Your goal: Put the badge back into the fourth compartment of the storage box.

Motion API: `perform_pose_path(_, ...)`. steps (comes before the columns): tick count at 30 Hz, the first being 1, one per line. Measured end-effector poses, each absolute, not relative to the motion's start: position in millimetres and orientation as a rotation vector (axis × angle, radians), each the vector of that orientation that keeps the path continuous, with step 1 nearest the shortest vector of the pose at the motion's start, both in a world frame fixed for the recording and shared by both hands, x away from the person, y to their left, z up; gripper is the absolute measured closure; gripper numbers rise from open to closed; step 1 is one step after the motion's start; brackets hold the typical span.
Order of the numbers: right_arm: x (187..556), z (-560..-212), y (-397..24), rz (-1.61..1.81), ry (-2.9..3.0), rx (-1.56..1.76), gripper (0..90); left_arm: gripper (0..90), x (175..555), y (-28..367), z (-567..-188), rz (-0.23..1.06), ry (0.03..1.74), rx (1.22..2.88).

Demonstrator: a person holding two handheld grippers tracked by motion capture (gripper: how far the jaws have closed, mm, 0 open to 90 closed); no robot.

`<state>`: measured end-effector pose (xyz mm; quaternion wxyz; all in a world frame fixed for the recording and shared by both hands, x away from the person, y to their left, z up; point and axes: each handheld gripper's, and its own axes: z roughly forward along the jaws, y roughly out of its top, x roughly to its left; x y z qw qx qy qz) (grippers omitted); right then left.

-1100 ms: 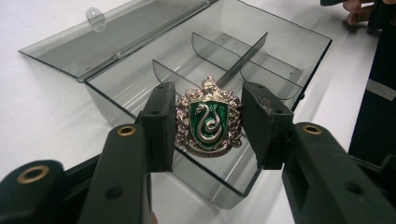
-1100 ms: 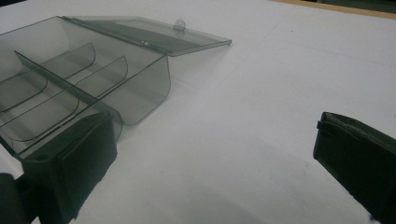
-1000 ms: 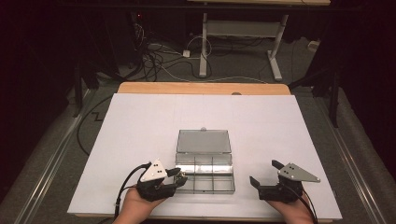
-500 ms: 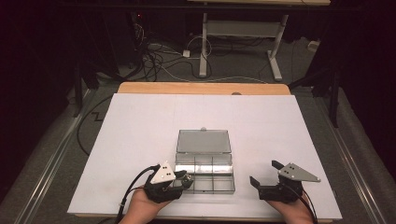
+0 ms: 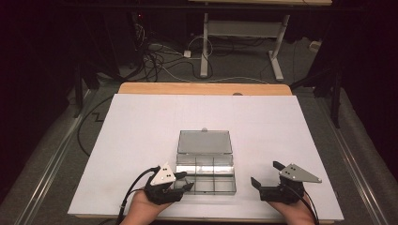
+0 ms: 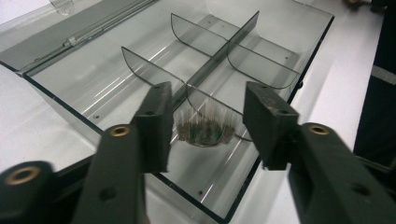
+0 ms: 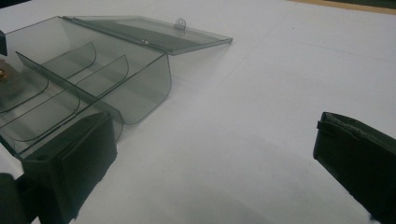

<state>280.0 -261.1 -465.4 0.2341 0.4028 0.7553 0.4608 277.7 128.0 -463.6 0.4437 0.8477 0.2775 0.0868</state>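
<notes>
A clear plastic compartment box (image 5: 206,174) lies near the front of the white table, its lid (image 5: 204,142) folded open behind it. My left gripper (image 5: 185,181) hangs over the box's front left corner. Seen from the left gripper view, my left gripper (image 6: 205,105) has just been opening its jaws. A small green-brown object (image 6: 201,131), blurred with vertical streaks, sits below and between them in a compartment, and neither pad touches it. My right gripper (image 5: 266,173) rests to the right of the box, open with nothing between its fingers (image 7: 70,154).
The white table sheet (image 5: 141,126) stretches wide around the box, with a wooden strip (image 5: 202,88) at its far edge. Curved dividers (image 6: 149,65) split the box into several compartments. Cables and desk legs stand on the floor beyond.
My left gripper has shifted slightly to the right at the box's front left corner. The right gripper and the box have stayed where they were.
</notes>
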Motion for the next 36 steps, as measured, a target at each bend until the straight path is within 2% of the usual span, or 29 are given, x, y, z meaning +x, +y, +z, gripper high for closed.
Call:
perform_pose_path(5,279.2,-465.0,-261.4,1.269,2.070,1.113,0.3,45.1,277.5,133.4,-460.1,0.206,0.670,2.058)
perform_pose_path(13,279.0,-464.5,-261.5,1.270,2.072,1.111,0.3,30.0,279.8,147.4,-456.3,0.206,0.706,1.998)
perform_pose_path(17,278.9,-464.3,-261.5,1.270,2.074,1.104,0.3,15.7,282.4,155.2,-455.6,0.251,0.756,1.998)
perform_pose_path(22,279.0,-464.4,-261.2,1.272,2.074,1.105,0.3,0.0,289.2,164.5,-460.7,0.232,0.816,2.024)
perform_pose_path(36,281.8,-464.9,-257.4,1.279,2.080,1.096,0.3,0.0,297.9,192.4,-470.5,0.265,0.910,2.019)
